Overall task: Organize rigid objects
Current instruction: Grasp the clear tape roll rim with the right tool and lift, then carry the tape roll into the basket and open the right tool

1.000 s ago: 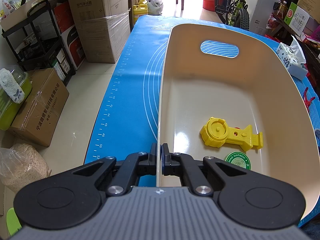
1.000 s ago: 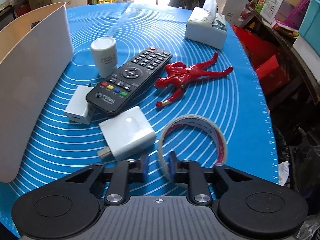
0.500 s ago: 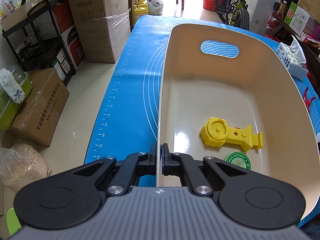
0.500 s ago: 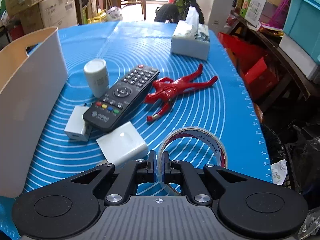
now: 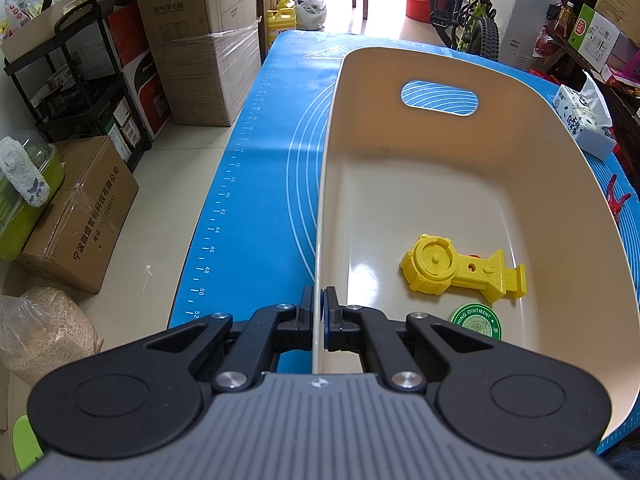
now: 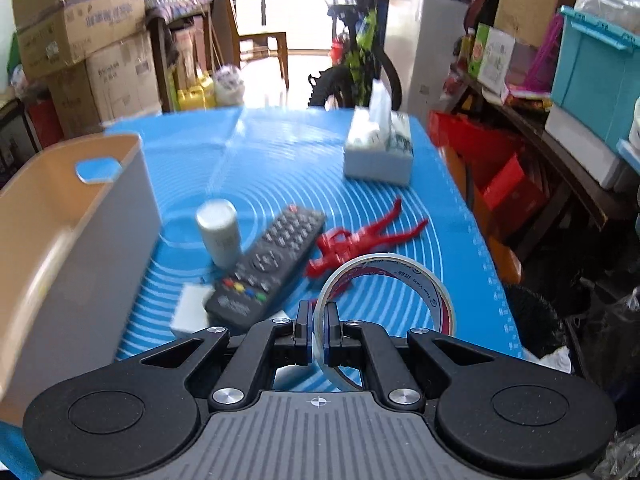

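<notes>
Lifted clear of the blue mat [image 6: 460, 240] now, that tape roll [image 6: 400, 276], with the right gripper [image 6: 318, 332] pinched tight on its near edge. Over on the left, left gripper [image 5: 319, 316] clamped on the cream bin [image 5: 440, 168] wall. Only visible in left view: yellow toy [image 5: 460, 274], green tin [image 5: 478, 320] inside. Only in right view: remote [image 6: 268, 268], white bottle [image 6: 219, 230], red figure [image 6: 360, 240].

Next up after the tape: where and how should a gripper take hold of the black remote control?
Probably across the narrow width of the remote control, near its middle, coming from above. It lies flat and long; the white bottle and white adapter crowd its left side.
</notes>
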Demonstrator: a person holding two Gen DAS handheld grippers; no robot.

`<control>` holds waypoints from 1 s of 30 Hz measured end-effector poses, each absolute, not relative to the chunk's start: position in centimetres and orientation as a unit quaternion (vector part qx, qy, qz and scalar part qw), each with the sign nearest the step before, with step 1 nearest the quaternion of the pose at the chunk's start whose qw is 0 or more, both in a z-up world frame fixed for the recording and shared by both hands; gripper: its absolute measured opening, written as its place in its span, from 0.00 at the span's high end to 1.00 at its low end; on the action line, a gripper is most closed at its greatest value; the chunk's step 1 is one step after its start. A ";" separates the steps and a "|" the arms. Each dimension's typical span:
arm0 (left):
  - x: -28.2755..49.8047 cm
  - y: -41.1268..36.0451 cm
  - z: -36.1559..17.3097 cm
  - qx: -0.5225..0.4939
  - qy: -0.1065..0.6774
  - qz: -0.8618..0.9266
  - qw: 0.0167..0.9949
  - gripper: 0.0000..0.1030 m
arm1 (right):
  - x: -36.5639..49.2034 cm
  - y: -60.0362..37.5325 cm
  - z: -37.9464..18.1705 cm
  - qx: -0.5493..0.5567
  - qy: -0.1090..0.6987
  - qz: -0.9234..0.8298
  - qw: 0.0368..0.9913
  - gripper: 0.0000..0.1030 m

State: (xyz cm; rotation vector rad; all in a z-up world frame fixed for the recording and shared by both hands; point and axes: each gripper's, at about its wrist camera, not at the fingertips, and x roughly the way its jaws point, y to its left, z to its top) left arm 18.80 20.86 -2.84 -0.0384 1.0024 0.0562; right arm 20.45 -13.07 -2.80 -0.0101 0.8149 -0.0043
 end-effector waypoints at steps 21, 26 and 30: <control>18.8 20.9 -2.9 -0.019 0.481 0.027 0.876 0.95 | 21.9 -1.3 4.3 -0.061 0.311 0.160 0.935 0.84; 18.8 20.8 -2.9 -0.018 0.481 0.027 0.876 0.95 | 22.4 2.8 3.7 -0.082 0.312 0.198 0.926 0.84; 18.8 20.7 -2.9 -0.018 0.481 0.027 0.876 0.95 | 22.6 5.0 2.5 -0.087 0.323 0.213 0.918 0.84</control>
